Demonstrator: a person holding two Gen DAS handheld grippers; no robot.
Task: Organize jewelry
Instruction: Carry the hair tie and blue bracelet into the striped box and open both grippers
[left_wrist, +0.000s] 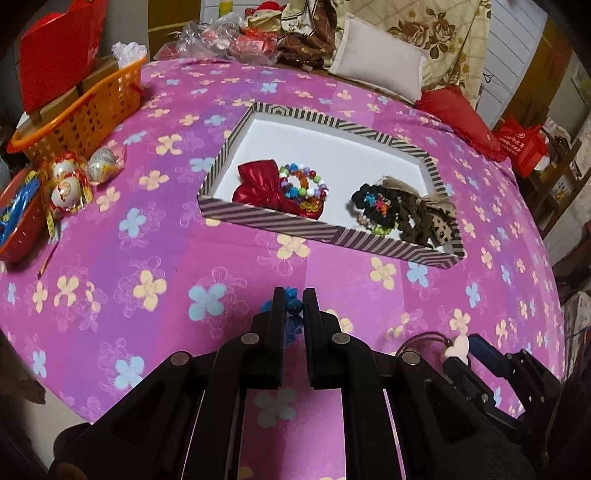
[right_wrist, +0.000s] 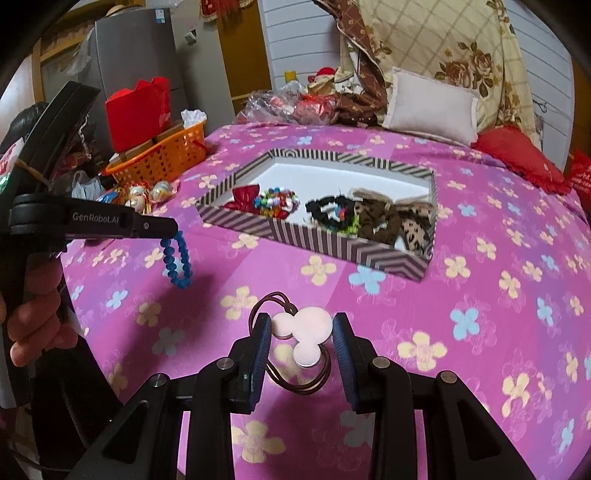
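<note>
My left gripper (left_wrist: 294, 301) is shut on a blue bead bracelet (left_wrist: 293, 306), which hangs from it above the bed in the right wrist view (right_wrist: 177, 260). My right gripper (right_wrist: 303, 326) is shut on a hair tie with a pale pink mouse-head charm (right_wrist: 306, 328) and brown elastic loops. The striped box (left_wrist: 295, 229) lies ahead on the bed and holds a red bow (left_wrist: 258, 184), a multicolour bead bracelet (left_wrist: 303, 182), a black scrunchie (left_wrist: 373, 203) and leopard-print hair ties (left_wrist: 428, 218). The box also shows in the right wrist view (right_wrist: 332, 243).
An orange basket (left_wrist: 85, 110) with boxes stands at the far left of the pink flowered bedspread (left_wrist: 147, 288). Wrapped ornaments (left_wrist: 70, 184) and a red bowl (left_wrist: 18, 225) lie near it. Pillows (left_wrist: 376, 62) and a red cushion (left_wrist: 458, 118) sit behind the box.
</note>
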